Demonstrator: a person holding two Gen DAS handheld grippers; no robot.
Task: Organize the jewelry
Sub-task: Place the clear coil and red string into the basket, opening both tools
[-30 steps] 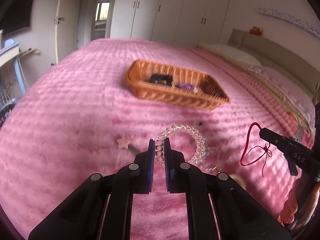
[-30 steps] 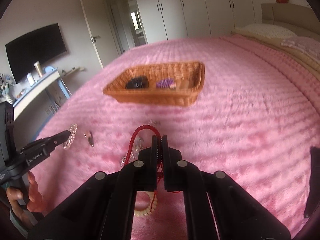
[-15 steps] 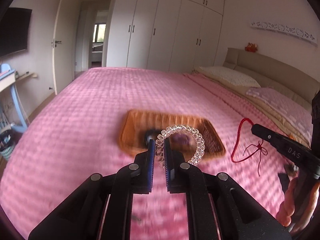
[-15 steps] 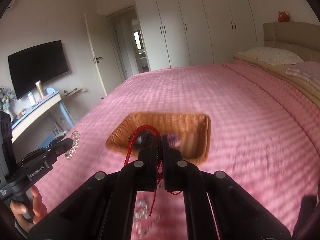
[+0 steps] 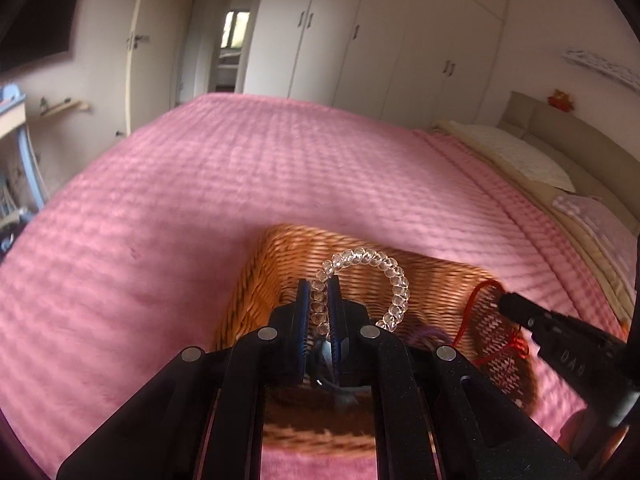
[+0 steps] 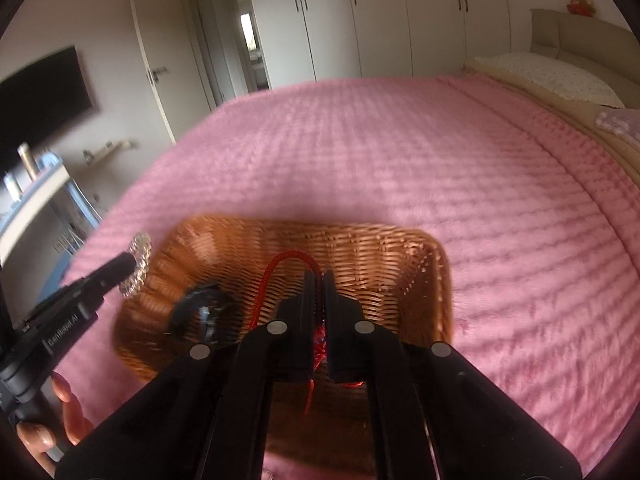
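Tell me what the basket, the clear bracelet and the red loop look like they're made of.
Basket: woven wicker or rattan, warm brown, its weave showing on the walls.
Clear bracelet, clamped in the left gripper: faceted see-through beads, glass or plastic; I can't tell which.
Red loop, in the right gripper: braided cord, seemingly textile, matte, with loose tails.

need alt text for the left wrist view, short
The left tool grips a clear beaded bracelet above a wicker basket on a pink bedspread. At right, the right tool holds a red cord bracelet over the same basket.
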